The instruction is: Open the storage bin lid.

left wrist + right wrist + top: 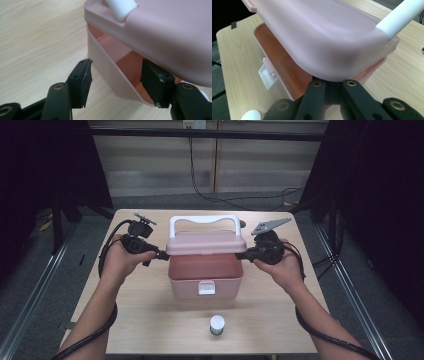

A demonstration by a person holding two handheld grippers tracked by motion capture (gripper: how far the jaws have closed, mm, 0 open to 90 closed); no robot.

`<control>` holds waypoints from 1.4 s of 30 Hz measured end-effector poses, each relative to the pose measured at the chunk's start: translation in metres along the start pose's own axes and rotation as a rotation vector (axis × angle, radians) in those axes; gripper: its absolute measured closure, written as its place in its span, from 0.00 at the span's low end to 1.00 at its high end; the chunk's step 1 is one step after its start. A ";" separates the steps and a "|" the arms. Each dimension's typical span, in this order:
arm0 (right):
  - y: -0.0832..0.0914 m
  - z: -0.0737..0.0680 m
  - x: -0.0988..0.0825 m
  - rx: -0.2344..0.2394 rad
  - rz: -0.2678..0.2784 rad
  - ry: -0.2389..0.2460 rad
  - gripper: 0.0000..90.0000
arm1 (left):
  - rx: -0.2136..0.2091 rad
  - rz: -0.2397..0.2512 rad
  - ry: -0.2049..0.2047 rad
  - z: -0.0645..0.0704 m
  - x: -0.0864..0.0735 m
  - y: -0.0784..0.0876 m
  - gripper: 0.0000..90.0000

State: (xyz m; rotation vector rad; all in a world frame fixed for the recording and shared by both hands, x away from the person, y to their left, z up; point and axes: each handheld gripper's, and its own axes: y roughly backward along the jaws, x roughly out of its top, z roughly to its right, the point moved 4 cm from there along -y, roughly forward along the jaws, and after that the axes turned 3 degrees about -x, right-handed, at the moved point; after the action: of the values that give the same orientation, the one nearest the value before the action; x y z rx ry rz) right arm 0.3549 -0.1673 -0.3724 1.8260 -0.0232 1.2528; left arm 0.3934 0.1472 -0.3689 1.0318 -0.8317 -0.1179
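We look down on a pale wooden surface [150, 320] with rounded corners, its grain running lengthwise and evenly lit from above. Around it lies a grey floor [40, 285], crossed on each side by a metal rail [42, 270] that runs away from us at a slant. Behind the surface stands a light panelled wall [155, 165], split by a vertical seam and topped by a dark horizontal bar [210, 132]. A black cable [197, 185] hangs down that wall and curls along the floor towards the right. Dark curtains [390, 195] close off both sides, leaving those areas almost black.
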 end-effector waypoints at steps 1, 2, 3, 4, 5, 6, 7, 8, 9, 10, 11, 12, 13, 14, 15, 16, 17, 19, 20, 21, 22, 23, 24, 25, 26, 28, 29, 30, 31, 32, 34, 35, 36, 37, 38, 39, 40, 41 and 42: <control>0.000 0.000 0.000 0.001 0.001 -0.003 1.00 | 0.001 0.000 0.000 0.000 0.000 0.000 0.46; 0.000 0.000 0.000 0.000 0.001 -0.005 1.00 | 0.001 -0.001 -0.002 0.000 0.000 -0.001 0.46; 0.000 0.000 0.000 0.000 0.001 -0.005 1.00 | -0.001 -0.004 -0.006 0.000 0.000 0.000 0.46; 0.000 0.001 0.000 0.001 0.001 -0.005 1.00 | 0.000 -0.004 -0.005 0.000 0.000 0.000 0.46; 0.000 0.001 0.001 0.000 0.004 -0.004 1.00 | 0.001 -0.004 -0.005 0.001 0.000 0.000 0.46; 0.000 0.001 0.001 -0.002 0.005 -0.006 1.00 | 0.001 -0.003 -0.006 0.001 0.000 -0.001 0.46; 0.000 0.001 0.001 0.000 0.004 -0.007 1.00 | 0.000 -0.003 -0.006 0.001 0.000 -0.001 0.46; 0.000 0.001 0.001 -0.004 0.003 -0.003 1.00 | 0.000 -0.004 -0.007 0.002 0.000 -0.001 0.46; 0.000 0.001 0.002 -0.005 0.004 -0.003 1.00 | -0.004 0.000 -0.004 0.003 0.000 -0.001 0.46; 0.000 0.001 0.002 -0.004 0.003 -0.004 1.00 | -0.003 0.002 -0.006 0.003 0.000 -0.002 0.46; 0.001 0.001 0.002 -0.007 0.003 -0.004 1.00 | -0.010 -0.002 -0.011 0.003 0.000 -0.001 0.46; 0.001 0.001 0.002 -0.008 0.003 -0.005 1.00 | -0.012 -0.001 -0.012 0.004 0.000 -0.002 0.46; 0.001 0.001 0.002 -0.005 0.002 -0.005 1.00 | -0.013 0.004 -0.010 0.005 0.000 -0.002 0.46; 0.000 0.001 0.002 -0.005 0.003 -0.003 1.00 | -0.013 0.005 -0.008 0.005 0.001 -0.002 0.46; 0.000 0.001 0.002 -0.006 0.004 -0.003 1.00 | -0.014 0.004 -0.011 0.005 0.001 -0.002 0.46; 0.000 0.001 0.002 -0.007 0.001 -0.006 1.00 | -0.017 0.006 -0.011 0.006 0.001 -0.003 0.46; 0.000 0.001 0.002 -0.008 0.005 -0.005 1.00 | -0.019 0.004 -0.012 0.006 0.002 -0.003 0.46; 0.001 0.001 0.002 -0.007 0.007 -0.006 1.00 | -0.022 0.012 -0.006 0.007 0.002 -0.003 0.46; 0.000 0.001 0.002 -0.006 0.010 -0.007 1.00 | -0.024 0.013 -0.012 0.006 0.002 -0.003 0.47; 0.000 0.001 0.002 -0.007 0.008 -0.005 1.00 | -0.027 0.013 -0.012 0.006 0.003 -0.003 0.47; -0.001 0.001 0.002 -0.009 0.006 -0.002 1.00 | -0.019 0.016 -0.010 0.006 0.003 -0.003 0.47; -0.001 0.001 0.001 -0.008 0.008 -0.006 1.00 | -0.015 0.017 -0.012 0.006 0.003 -0.002 0.47; -0.001 0.002 0.000 -0.011 0.006 -0.007 1.00 | -0.019 0.018 -0.013 0.006 0.003 -0.002 0.47; -0.002 0.002 -0.001 -0.014 0.005 -0.007 1.00 | -0.022 0.022 -0.011 0.006 0.003 -0.002 0.47; -0.002 0.003 -0.003 -0.013 0.002 -0.008 1.00 | -0.022 0.022 -0.012 0.006 0.004 -0.001 0.47; -0.005 0.003 -0.008 -0.014 -0.012 -0.011 1.00 | -0.022 0.029 -0.009 0.006 0.005 -0.001 0.48; -0.006 0.003 -0.010 -0.010 -0.015 -0.014 1.00 | -0.017 0.037 -0.011 0.006 0.006 0.000 0.48; -0.007 0.003 -0.012 -0.010 -0.022 -0.013 1.00 | -0.017 0.041 -0.012 0.007 0.007 0.001 0.49; -0.009 0.003 -0.015 -0.009 -0.027 -0.012 1.00 | -0.018 0.046 -0.014 0.007 0.008 0.002 0.49; -0.010 0.003 -0.017 -0.005 -0.031 -0.011 1.00 | -0.010 0.049 -0.012 0.007 0.009 0.003 0.49; -0.013 0.003 -0.022 0.002 -0.038 -0.015 1.00 | -0.011 0.055 -0.016 0.008 0.011 0.004 0.50; -0.014 0.002 -0.024 0.001 -0.044 -0.015 1.00 | -0.010 0.060 -0.017 0.008 0.012 0.005 0.50; -0.015 0.001 -0.026 0.002 -0.043 -0.013 1.00 | -0.005 0.059 -0.021 0.008 0.013 0.006 0.50; -0.016 0.000 -0.027 0.004 -0.050 -0.010 1.00 | -0.005 0.059 -0.021 0.008 0.013 0.006 0.51; -0.018 0.000 -0.029 0.008 -0.052 -0.004 1.00 | -0.006 0.058 -0.024 0.009 0.015 0.007 0.51; -0.019 -0.001 -0.030 0.012 -0.052 -0.003 1.00 | 0.002 0.066 -0.022 0.009 0.016 0.007 0.51; -0.019 -0.002 -0.031 0.013 -0.057 -0.007 1.00 | -0.001 0.066 -0.023 0.009 0.016 0.007 0.51; -0.020 -0.002 -0.032 0.012 -0.056 -0.003 1.00 | 0.004 0.069 -0.023 0.009 0.017 0.008 0.52; -0.021 -0.002 -0.033 0.012 -0.060 -0.003 1.00 | 0.012 0.075 -0.021 0.010 0.018 0.008 0.52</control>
State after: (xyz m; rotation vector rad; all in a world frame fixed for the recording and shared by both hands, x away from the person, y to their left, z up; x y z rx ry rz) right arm 0.3468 -0.1677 -0.4110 1.8259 0.0372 1.2112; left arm 0.3974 0.1366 -0.3498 1.0105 -0.8905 -0.0604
